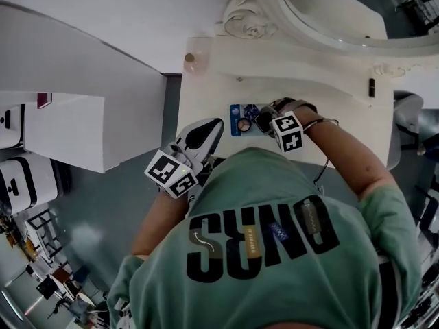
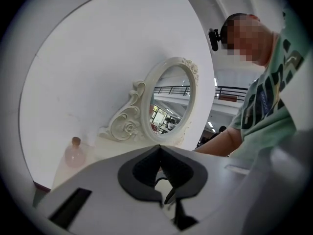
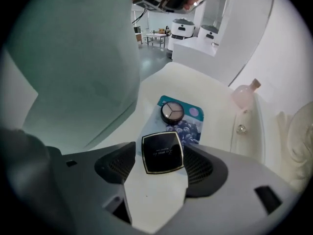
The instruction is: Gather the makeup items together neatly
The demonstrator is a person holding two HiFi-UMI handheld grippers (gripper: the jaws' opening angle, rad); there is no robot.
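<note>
A black square compact (image 3: 162, 156) lies flat on the white vanity top (image 3: 215, 126), its far edge at a blue packet (image 3: 192, 125). My right gripper (image 3: 160, 148) is open around it, one pad on each side and a thin gap on the left. A round eyeshadow compact (image 3: 172, 111) rests on the packet just beyond. In the head view the right gripper (image 1: 263, 119) is over the packet (image 1: 236, 110), next to the round compact (image 1: 243, 124). My left gripper (image 1: 206, 133) hangs at the table's near left corner, shut and holding nothing; its tips (image 2: 159, 150) meet.
A pink bottle (image 1: 190, 59) stands at the table's far left corner, also seen as the pink bottle (image 2: 75, 153). An ornate white mirror (image 1: 329, 19) lines the back. A small dark item (image 1: 372, 86) lies far right. The person's green shirt (image 1: 274, 252) hides the front edge.
</note>
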